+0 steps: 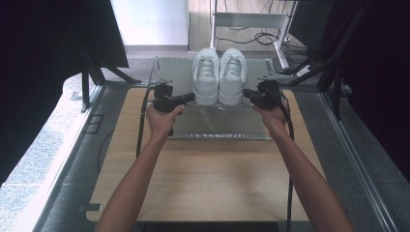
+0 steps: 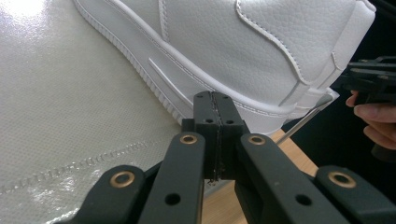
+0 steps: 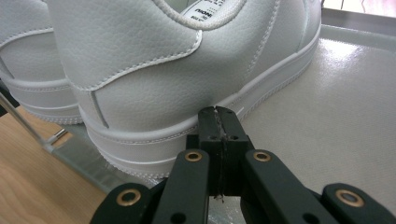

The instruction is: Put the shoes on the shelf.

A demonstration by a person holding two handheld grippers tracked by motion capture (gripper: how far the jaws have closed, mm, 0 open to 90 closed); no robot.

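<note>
Evidently, the 2 white shoes (image 1: 220, 76) were set side by side on the metal rack (image 1: 217, 123), long axes pointing away from the person. They were flanked at the heels: the left gripper (image 1: 189, 98) was held, jaws closed and empty, against the left shoe's outer sole; the right gripper (image 1: 247, 92), likewise shut, against the right's.

Right gripper (image 3: 218, 111) with its two black jaws pressed together, nothing between them, tips at the midsole of a white leather sneaker (image 3: 154, 79). The tips appear to touch the sole edge, though contact cannot be confirmed. A second white sneaker (image 3: 32, 70) stands just beside it. Both rest on a pale textured tray (image 3: 336, 121) over a wooden tabletop (image 3: 37, 182).
</note>
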